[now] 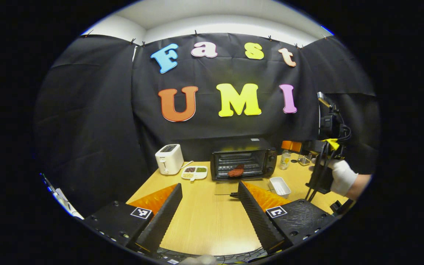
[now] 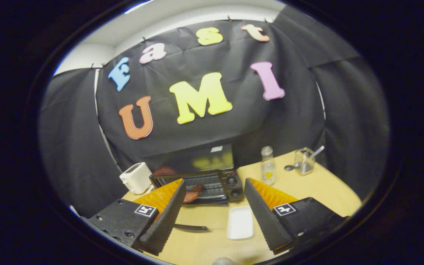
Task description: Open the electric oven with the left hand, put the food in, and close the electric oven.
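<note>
oven [image 1: 242, 161] open, seemingly meat [image 1: 236, 172] inside; both grippers [image 1: 209, 206] [image 2: 212, 217] spread, empty.

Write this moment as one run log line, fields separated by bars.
oven: door open | food: on rack inside | white tray: empty | left gripper: open | right gripper: open | next: close door
</note>
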Tool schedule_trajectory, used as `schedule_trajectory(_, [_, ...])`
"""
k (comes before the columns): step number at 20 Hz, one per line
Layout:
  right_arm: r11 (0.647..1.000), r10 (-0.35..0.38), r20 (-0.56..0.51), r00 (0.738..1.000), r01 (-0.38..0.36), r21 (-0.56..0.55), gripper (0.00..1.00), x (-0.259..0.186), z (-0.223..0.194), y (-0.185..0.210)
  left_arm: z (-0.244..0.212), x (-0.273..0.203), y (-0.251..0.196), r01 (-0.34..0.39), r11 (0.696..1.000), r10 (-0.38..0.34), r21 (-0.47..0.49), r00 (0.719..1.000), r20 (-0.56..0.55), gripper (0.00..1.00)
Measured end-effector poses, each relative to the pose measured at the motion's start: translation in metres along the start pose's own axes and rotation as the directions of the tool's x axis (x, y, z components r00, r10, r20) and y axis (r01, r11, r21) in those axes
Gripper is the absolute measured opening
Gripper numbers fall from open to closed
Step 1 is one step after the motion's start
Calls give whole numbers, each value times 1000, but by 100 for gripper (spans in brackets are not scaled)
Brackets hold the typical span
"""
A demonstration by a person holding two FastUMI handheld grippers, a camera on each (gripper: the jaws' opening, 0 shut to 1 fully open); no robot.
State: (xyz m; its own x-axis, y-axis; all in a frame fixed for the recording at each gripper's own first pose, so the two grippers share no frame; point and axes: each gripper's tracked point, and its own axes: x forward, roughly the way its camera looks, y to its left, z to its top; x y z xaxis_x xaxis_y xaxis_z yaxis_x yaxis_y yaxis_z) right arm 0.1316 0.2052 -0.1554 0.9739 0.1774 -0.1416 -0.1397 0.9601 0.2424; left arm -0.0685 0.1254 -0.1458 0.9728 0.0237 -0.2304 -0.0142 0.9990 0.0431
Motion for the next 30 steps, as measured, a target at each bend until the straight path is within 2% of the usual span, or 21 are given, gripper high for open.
schedule_trajectory(1, [1000,15,12,1000,-14,-27,100,-24,11,-8,-2,0,-4,7,1000,-7,4,1000,-2,97])
schedule_trajectory(2, [999,25,6,1000,-25,-45,100,-45,15,-17,-5,0,-13,18,1000,-18,3,1000,-7,97])
schedule_trajectory(3, [997,17,-8,1000,-17,-75,96,-63,17,-32,-6,2,-20,19,1000,-19,-1,1000,-4,97])
schedule_trajectory(4, [995,-8,-12,1000,7,-104,96,-78,20,-53,-8,6,-30,29,1000,-29,-10,1000,-8,96])
schedule_trajectory(5, [990,-32,-4,999,31,-137,100,-92,25,-71,-13,11,-42,38,999,-38,-11,999,-16,97])
schedule_trajectory(6, [986,-52,4,999,52,-160,96,-106,29,-85,-20,18,-50,37,999,-37,-3,999,-27,97])
schedule_trajectory(7, [984,-57,5,998,57,-167,100,-117,31,-96,-27,26,-57,32,999,-32,1,999,-39,96])
schedule_trajectory(10, [987,5,-67,998,-16,-160,100,-140,22,-111,-61,54,-71,-33,999,34,11,994,-105,96])
schedule_trajectory(12, [987,57,-104,993,-72,-145,97,-152,21,-119,-82,74,-87,-47,999,48,8,989,-137,97])
schedule_trajectory(13, [986,56,-109,992,-72,-149,100,-154,23,-127,-93,86,-92,-56,998,58,16,987,-153,97])
schedule_trajectory(17, [980,-26,-133,991,-1,-197,96,-161,28,-153,-139,136,-109,-36,999,43,35,972,-232,97])
schedule_trajectory(18, [977,-61,-134,989,32,-209,100,-161,30,-157,-149,150,-112,-23,998,34,50,970,-241,96])
schedule_trajectory(20, [971,-141,-130,981,111,-211,100,-165,40,-161,-173,179,-122,16,999,-4,40,960,-279,97])
schedule_trajectory(24, [944,-272,-132,953,237,-231,100,-178,42,-166,-209,221,-130,64,997,-45,45,940,-339,97])
schedule_trajectory(25, [940,-291,-127,948,259,-224,96,-184,44,-165,-217,226,-136,71,997,-52,42,935,-351,97])
schedule_trajectory(26, [934,-315,-120,941,285,-217,100,-186,45,-168,-222,233,-139,85,995,-63,46,932,-357,97])
schedule_trajectory(30, [915,-372,-116,921,343,-215,100,-198,48,-174,-228,256,-135,85,995,-57,60,930,-363,97])
